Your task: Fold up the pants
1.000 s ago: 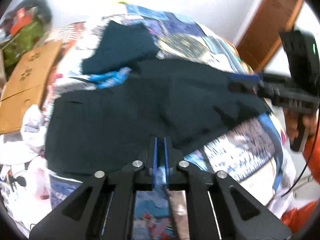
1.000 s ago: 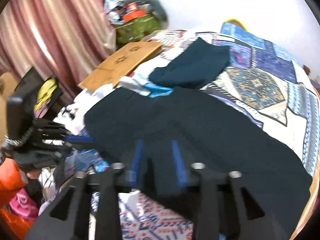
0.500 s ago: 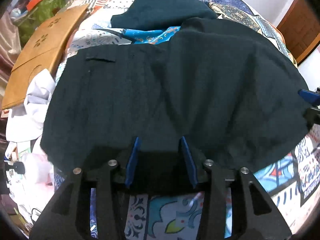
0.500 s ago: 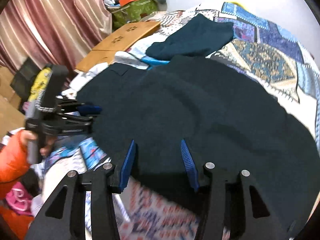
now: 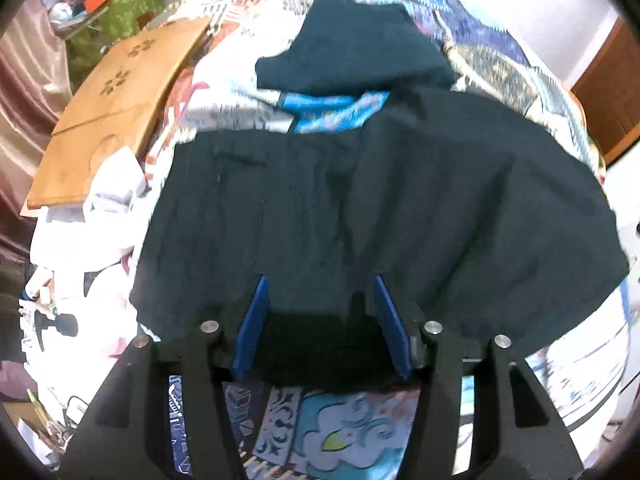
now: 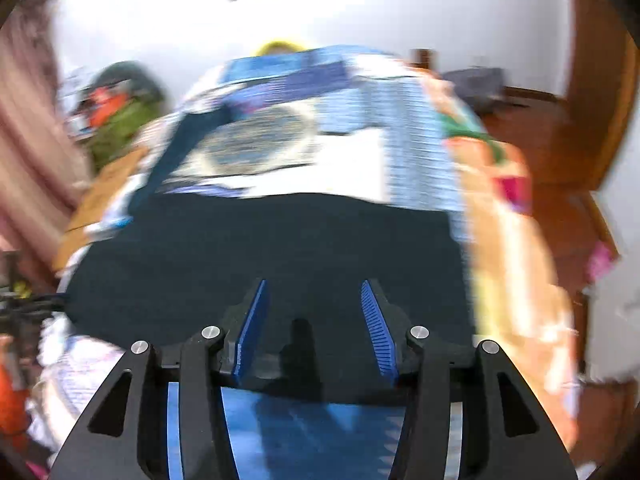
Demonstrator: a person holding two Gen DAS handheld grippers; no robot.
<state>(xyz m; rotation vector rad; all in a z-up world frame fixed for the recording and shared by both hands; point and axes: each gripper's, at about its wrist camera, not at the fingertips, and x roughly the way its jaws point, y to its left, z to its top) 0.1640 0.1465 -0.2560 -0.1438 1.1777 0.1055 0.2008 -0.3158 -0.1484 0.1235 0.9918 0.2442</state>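
Dark navy pants (image 5: 360, 208) lie spread flat on a patterned bedspread (image 5: 344, 432). My left gripper (image 5: 319, 282) hangs over their near edge. Its jaws are opening, and the blue pads (image 5: 256, 320) stand apart from the cloth, which lies under the gap. The right wrist view is blurred. There my right gripper (image 6: 313, 284) is open above the near edge of the pants (image 6: 280, 248), with nothing pressed between its pads (image 6: 378, 328). A second dark garment (image 5: 360, 48) lies folded beyond the pants.
A wooden board (image 5: 120, 108) and white clothes (image 5: 108, 188) lie left of the bed, with a green bag (image 5: 116, 12) behind them. A wooden door (image 6: 592, 100) stands at the right. The bedspread (image 6: 344, 152) stretches beyond the pants to a white wall.
My left gripper has gone from shut to open and has sunk closer to the pants. My right gripper has swung fast to the right along the pants' edge and rolled.
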